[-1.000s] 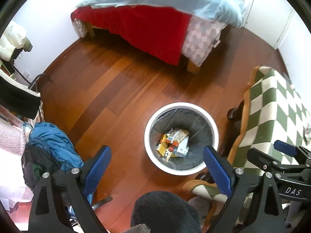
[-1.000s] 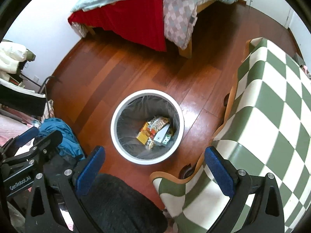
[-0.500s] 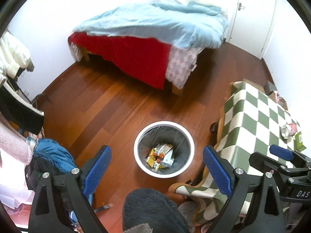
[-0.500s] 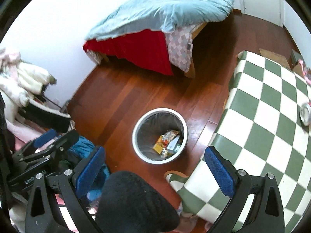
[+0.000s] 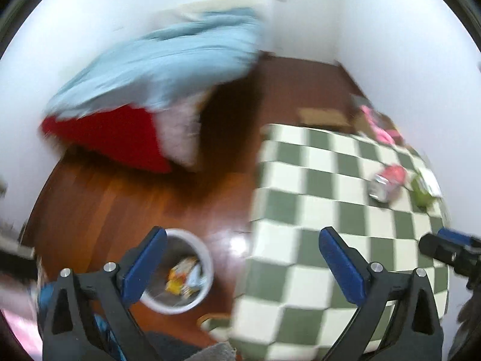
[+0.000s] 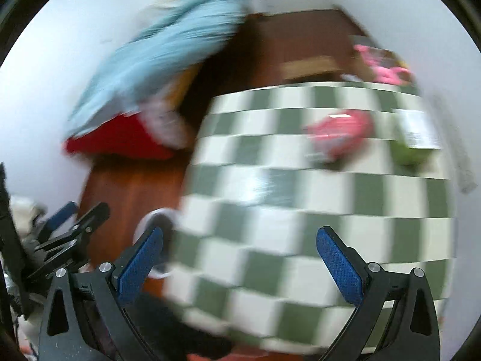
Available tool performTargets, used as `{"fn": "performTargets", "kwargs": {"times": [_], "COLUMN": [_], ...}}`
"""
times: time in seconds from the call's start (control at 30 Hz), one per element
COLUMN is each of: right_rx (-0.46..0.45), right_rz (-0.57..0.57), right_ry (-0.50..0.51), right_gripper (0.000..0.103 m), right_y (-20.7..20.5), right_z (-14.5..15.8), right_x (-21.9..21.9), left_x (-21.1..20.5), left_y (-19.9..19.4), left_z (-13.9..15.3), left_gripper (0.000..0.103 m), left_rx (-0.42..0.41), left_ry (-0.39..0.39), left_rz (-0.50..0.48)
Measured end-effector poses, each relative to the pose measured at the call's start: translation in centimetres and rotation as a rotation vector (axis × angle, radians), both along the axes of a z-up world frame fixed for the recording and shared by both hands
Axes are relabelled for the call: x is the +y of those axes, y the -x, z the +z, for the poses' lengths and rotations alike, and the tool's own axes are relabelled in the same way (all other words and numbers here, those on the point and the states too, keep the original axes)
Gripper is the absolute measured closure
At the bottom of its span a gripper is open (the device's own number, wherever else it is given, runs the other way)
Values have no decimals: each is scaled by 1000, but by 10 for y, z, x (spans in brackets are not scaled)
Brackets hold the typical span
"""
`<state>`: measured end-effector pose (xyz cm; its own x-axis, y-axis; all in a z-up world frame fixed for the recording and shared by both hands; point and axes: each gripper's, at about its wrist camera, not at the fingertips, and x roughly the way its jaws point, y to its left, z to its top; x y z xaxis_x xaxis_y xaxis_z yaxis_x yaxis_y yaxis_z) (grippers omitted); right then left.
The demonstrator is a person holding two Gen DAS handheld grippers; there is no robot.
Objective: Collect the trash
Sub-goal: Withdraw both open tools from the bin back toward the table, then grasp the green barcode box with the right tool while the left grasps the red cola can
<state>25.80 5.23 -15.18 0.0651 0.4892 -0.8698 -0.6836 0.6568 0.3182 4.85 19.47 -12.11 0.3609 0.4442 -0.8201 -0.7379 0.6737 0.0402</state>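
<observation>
Both views motion-blurred. Left gripper (image 5: 240,258) and right gripper (image 6: 239,257): fingers spread wide, nothing held. Crushed can (image 5: 386,185), pink and silver, lying on checkered table (image 5: 300,180) at far right, green packet (image 5: 421,194) just beside. Can probably light, thin-walled, slippery; pinch across mid-body. Bin (image 5: 207,266) on floor, holding wrappers.

Bright, even light; both fisheye views smear with motion blur (edges bowed).
</observation>
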Motion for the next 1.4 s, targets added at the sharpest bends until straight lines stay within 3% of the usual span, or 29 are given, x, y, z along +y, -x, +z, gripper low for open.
{"fn": "performTargets", "kwargs": {"times": [0.13,0.23,0.33,0.5,0.57,0.63,0.77,0.87,1.0,1.1,1.17,1.23,1.33,1.4], "right_rx": [-37,-55,-19,33,60,76,83,128,132,122,120,121,120,118], "right_rz": [-151,-209,-244,-229,-224,-225,-243,-251,-255,-249,-247,-251,-254,-262], "right_ry": [128,236,312,374,377,381,419,398,405,420,421,412,402,390], "right_gripper": [0,0,0,0,6,23,23,23,23,23,23,23,24,25], "right_y": [-111,-177,-237,-283,-287,-289,-283,-284,-286,-291,-289,-289,-289,-289], "right_z": [-27,-57,-92,-137,-147,-150,-150,-151,-153,-156,-156,-156,-157,-156], "right_x": [-39,-44,-43,-30,-26,-30,-52,-66,-66,-61,-61,-62,-64,-67], "left_x": [-22,-32,-35,-44,-51,-57,-67,-75,-85,-90,-89,-86,-75,-73], "left_y": [-107,-181,-223,-271,-288,-306,-333,-345,-356,-357,-356,-354,-349,-344], "left_z": [-26,-55,-75,-98,-103,-108,-125,-129,-144,-161,-164,-162,-154,-150], "left_gripper": [0,0,0,0,0,0,0,0,0,1,7,30,31,32], "left_rx": [108,223,299,380,397,404,449,439,509,542,536,530,471,459], "left_ry": [-30,-72,-100,-107,-105,-73,-28,47,12,46,13,-36,48,41], "left_rz": [-197,-277,-324,-416,-462,-511,-598,-670,-709,-734,-723,-691,-658,-639]}}
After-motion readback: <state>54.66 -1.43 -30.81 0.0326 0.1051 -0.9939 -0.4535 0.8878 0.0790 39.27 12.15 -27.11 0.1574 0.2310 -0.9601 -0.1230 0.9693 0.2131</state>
